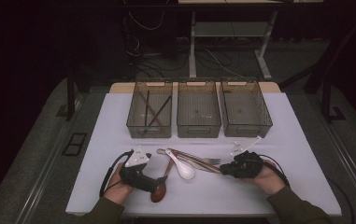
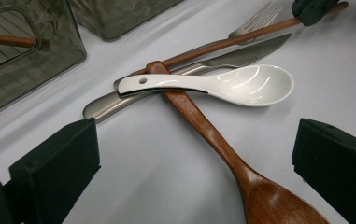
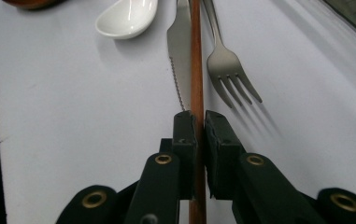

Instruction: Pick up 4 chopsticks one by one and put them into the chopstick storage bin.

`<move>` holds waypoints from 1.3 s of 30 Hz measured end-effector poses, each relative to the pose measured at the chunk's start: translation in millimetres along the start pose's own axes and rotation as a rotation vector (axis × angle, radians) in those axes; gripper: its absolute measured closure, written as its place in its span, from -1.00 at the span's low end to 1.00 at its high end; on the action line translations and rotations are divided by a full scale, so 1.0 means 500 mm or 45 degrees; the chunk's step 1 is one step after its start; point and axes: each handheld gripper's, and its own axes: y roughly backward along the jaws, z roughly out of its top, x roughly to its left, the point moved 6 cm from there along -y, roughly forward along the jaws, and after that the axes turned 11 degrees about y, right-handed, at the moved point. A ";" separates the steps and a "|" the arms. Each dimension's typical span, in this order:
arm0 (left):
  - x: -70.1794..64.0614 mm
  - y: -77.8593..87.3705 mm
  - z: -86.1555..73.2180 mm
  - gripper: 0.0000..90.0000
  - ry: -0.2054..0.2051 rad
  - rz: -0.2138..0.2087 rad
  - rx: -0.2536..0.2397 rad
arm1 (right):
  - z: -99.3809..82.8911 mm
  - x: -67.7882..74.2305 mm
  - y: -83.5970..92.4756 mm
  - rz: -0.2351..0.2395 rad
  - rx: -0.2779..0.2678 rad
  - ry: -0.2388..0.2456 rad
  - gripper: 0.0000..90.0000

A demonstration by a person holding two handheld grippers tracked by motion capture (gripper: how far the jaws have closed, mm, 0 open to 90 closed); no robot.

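while i watched from my station, my right tool (image 3: 199, 123) was clenched on a brown wooden chopstick (image 3: 195, 56), its jaws pressed flat against the stick on both sides. that chopstick ran straight away from the jaws across the white table (image 3: 73, 116), lying between a serrated steel knife (image 3: 180, 46) and a steel fork (image 3: 227, 65), close to both. in the high view the right tool (image 1: 223, 169) sat at the right end of the cutlery pile, near the front of the table.

my left tool (image 2: 194, 154) was released, jaws standing wide apart with bare table between them. just ahead of it lay a white ceramic spoon (image 2: 241, 84), resting across the handle of a wooden spoon (image 2: 213, 140), whose bowl reached down toward the tool's right jaw. the knife handle passed beneath both.

farther back stood three smoky plastic bins in a row; the left bin (image 1: 149, 116) held thin dark sticks, the middle bin (image 1: 198, 126) and right bin (image 1: 245, 126) looked bare.
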 end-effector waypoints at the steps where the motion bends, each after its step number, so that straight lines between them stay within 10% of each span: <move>1: 0.000 0.000 0.000 -1.00 0.001 0.000 -0.001 | 0.000 -0.001 0.002 0.001 -0.005 -0.003 0.85; 39: -0.001 -0.002 -0.001 -1.00 0.001 -0.002 0.003 | 0.043 -0.032 0.069 -0.037 -0.207 -0.051 0.85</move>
